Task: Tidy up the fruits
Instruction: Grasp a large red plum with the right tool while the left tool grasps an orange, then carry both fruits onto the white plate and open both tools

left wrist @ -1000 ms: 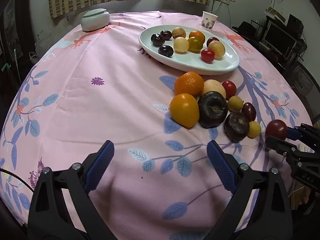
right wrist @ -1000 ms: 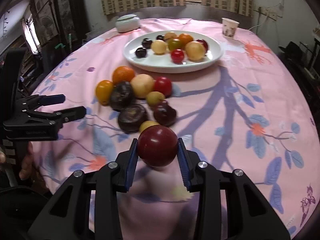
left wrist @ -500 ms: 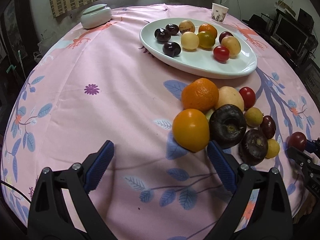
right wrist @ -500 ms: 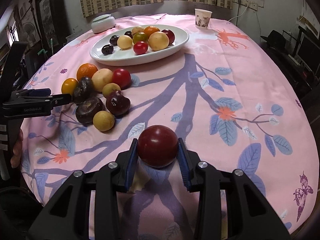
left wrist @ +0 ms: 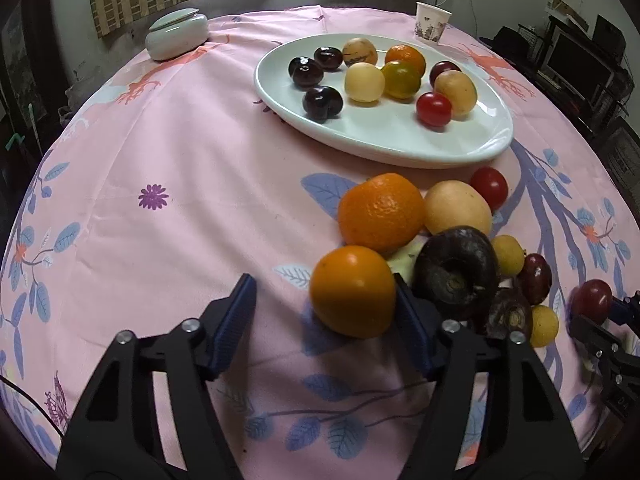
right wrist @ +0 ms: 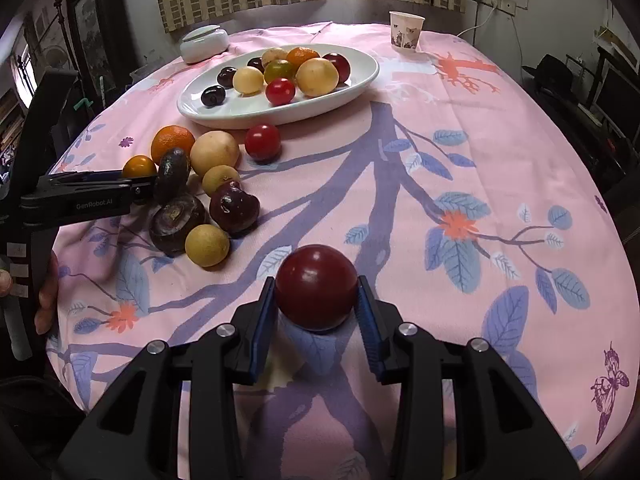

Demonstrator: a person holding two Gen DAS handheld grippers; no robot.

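The right gripper (right wrist: 316, 300) pinches a smooth, probably slippery dark red plum (right wrist: 316, 286) at its widest girth, while the left gripper (left wrist: 320, 312) gapes wide around a firm small orange (left wrist: 353, 297), gripping nothing.

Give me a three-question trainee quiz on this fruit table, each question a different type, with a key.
1. True or false: the right gripper is shut on a dark red fruit.
2. Multiple choice: the left gripper is
A) shut on a fruit
B) open, with a small orange fruit against its right finger
C) over the plate
3. Fill in: the paper cup stands ____ the plate, on the far side of the table.

Key: 1 true; 2 B; 3 beyond
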